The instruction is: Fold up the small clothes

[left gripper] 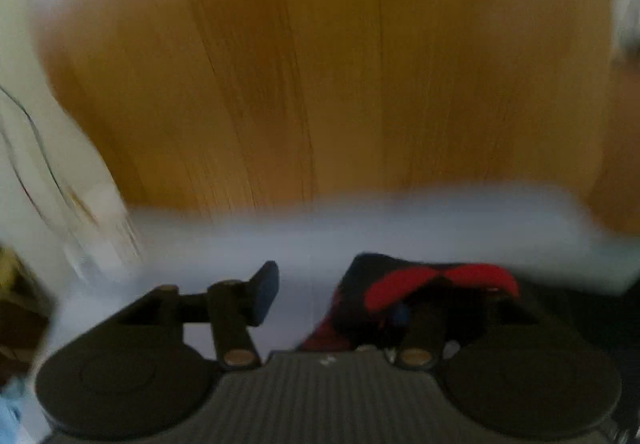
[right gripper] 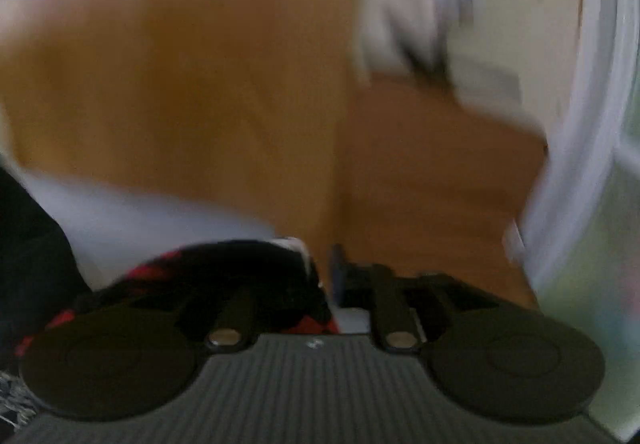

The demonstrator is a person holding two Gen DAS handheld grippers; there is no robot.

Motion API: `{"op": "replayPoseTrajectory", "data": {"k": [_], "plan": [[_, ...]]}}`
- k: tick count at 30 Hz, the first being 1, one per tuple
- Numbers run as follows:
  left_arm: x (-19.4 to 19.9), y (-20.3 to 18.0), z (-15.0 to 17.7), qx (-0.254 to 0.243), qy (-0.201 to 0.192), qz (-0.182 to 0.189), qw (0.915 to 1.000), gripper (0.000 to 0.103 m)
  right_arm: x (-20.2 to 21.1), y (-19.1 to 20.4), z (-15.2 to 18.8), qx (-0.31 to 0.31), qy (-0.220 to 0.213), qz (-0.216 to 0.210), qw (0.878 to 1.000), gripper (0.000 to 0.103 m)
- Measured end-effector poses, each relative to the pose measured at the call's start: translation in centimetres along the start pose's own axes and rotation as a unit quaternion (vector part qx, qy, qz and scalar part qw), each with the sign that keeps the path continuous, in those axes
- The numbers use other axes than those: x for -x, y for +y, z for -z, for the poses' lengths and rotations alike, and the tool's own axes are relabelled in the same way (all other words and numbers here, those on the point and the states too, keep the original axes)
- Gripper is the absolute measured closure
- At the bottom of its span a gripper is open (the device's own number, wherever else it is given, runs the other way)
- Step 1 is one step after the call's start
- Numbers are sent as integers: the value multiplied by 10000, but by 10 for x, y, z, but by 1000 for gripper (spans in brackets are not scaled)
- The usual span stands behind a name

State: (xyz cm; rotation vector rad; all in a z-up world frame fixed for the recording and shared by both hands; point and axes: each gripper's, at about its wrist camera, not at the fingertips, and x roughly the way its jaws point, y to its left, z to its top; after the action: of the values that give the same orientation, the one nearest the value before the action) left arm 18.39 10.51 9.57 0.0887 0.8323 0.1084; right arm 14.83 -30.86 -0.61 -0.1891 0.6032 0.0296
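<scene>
A blurred wooden floor (left gripper: 320,64) and a pale surface (left gripper: 400,220) frame both wrist views. The left gripper (left gripper: 340,292) stands partly open, 1 finger (left gripper: 266,290) bare, the other draped by a red-and-black garment (left gripper: 436,284); the cloth lies over that finger rather than pinched between the 2. The right gripper (right gripper: 324,280) also shows a gap, with the same garment (right gripper: 224,264) heaped over its left finger, and whether any pad presses it cannot be told through the blur. A white, indistinct shape (right gripper: 420,16) lies beyond. The fold looks just laid: best to draw both tools clear slowly so the cloth does not drag open.
</scene>
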Motion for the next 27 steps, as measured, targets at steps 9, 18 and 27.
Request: {"op": "replayPoseTrajectory", "data": {"k": [9,18,27], "plan": [[-3,-17,35,-991,-411,196,9940,54,71,-4,55,201,150,-2155,9762,55],[28,-42,54,-821,151,2154,9730,21,50,-36,74,-1518,1451,-3511,9125,52],[-69,-26,1,924,713,2549,9599,75,25,-69,9,-1574,604,-3335,9276,88]]}}
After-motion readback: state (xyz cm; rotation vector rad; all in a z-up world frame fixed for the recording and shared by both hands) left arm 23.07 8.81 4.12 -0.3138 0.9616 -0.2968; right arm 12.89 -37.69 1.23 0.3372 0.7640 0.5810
